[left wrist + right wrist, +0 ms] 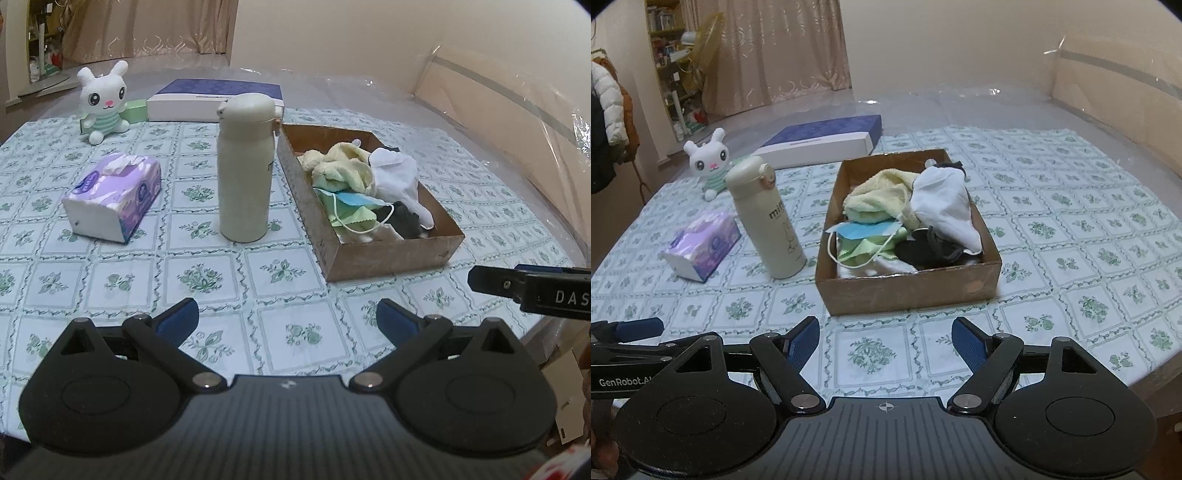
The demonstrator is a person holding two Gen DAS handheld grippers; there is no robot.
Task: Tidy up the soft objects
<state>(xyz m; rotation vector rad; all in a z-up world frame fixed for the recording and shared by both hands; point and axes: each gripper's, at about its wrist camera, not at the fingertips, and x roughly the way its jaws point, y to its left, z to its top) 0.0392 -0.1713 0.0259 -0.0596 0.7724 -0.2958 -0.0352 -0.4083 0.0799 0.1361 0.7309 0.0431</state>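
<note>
Left wrist view: cardboard box (369, 254) on the worktop (110, 280), holding a yellow towel (340, 166), white cloth (399, 177), a blue-green face mask (347, 206) and something black (404, 218) — all piled together. Cream bottle (245, 170) stands upright just left of the box; tissue pack (114, 195) further left; plush bunny (103, 101) at the far edge. My left claw (288, 317) hangs over bare cloth, jaws wide, nothing in them. Right claw's finger pokes in at the right edge.

Right wrist view: same box (908, 291) straight ahead, soft things inside. Right claw (886, 341) tilted down toward the worktop — jaws wide apart, empty, short of the box.
</note>
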